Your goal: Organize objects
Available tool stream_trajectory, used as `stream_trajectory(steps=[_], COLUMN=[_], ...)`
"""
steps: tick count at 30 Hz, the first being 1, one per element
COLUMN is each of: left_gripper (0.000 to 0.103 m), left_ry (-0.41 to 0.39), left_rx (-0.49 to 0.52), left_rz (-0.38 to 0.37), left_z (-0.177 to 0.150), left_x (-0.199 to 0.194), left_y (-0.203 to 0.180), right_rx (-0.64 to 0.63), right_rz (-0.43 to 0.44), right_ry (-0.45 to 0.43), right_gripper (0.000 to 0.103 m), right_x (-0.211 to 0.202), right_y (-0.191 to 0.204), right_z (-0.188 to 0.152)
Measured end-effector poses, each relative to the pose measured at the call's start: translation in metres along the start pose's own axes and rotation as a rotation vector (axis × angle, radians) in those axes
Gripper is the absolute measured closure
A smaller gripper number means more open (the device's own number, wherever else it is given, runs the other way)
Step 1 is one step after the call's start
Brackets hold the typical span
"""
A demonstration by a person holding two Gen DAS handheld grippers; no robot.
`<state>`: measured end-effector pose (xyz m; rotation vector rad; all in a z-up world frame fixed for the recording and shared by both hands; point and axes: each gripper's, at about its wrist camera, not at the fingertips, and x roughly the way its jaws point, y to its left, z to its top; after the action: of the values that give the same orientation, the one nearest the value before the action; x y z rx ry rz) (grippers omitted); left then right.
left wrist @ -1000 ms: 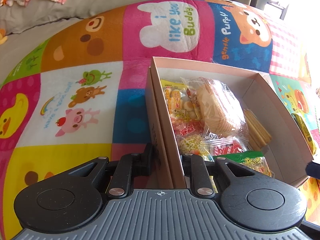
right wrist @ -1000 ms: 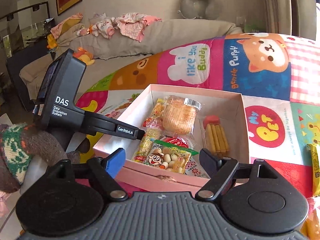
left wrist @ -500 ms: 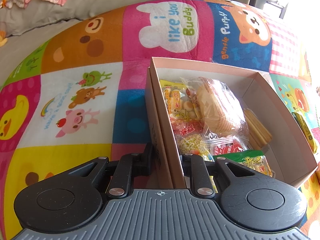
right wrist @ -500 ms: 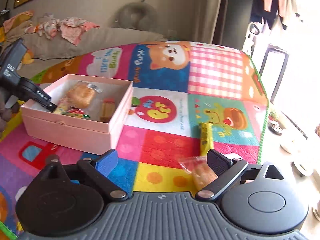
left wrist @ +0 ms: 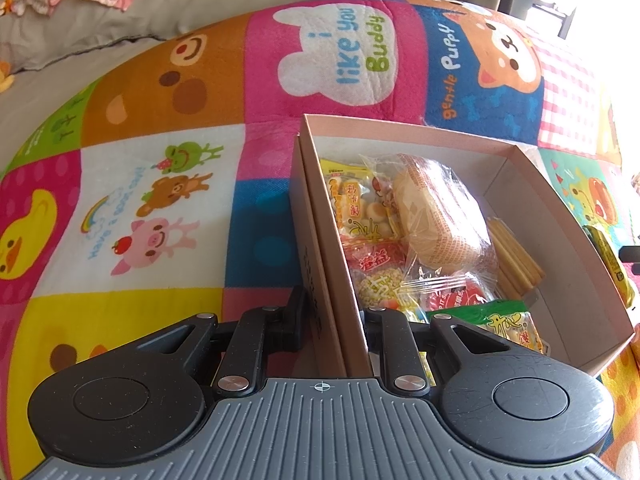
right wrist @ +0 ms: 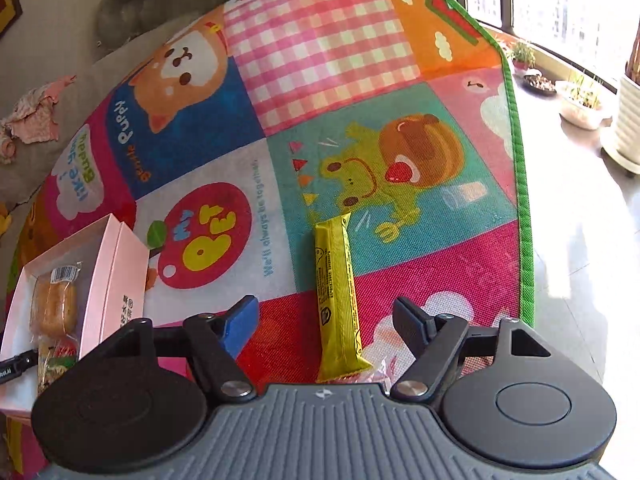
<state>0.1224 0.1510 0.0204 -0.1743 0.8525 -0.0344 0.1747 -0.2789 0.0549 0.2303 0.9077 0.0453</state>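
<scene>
Left gripper (left wrist: 334,320) clamps the near wall of the pink box (left wrist: 520,152) of snacks; right gripper (right wrist: 326,320), jaws apart and closing, straddles the yellow snack bar (right wrist: 336,292) on the play mat (right wrist: 320,40), right of box. Best approach (judging by the lie): grip mid-length across the narrow width, lift w/o crushing the wrapper.
</scene>
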Motion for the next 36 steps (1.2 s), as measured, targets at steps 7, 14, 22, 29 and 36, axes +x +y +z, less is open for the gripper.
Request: stream_trajectory(steps=[7,14,22,29,36], left_gripper=[0.082,0.082,0.082,0.082,0.082], left_ry=[-0.002,-0.006,-0.006,-0.007,-0.007], left_rx=[0.006,0.007,0.008,0.011,0.01], left_rz=[-0.001,0.0,0.001,-0.001,0.002], left_z=[0.0,-0.001,-0.001,-0.001,-0.001], left_x=[0.0,0.0,0.0,0.0,0.0], left_y=[0.0,-0.001,-0.001,0.0,-0.001], right_rx=[-0.127,-0.161,-0.203,-0.186,-0.253], right_rz=[-0.142,0.025,0.173,0.133,0.073], right_ry=[0.083,0.108,0.13,0.087,-0.076], right_gripper=[0.067,0.08,0.08,0.079,0.039], right_x=[0.054,0.04,-0.004,-0.051,-0.096], right_y=[0.025,0.064,0.086,0.066,0.052], right_z=[0.015,-0.003,-0.07,-0.128,-0.156])
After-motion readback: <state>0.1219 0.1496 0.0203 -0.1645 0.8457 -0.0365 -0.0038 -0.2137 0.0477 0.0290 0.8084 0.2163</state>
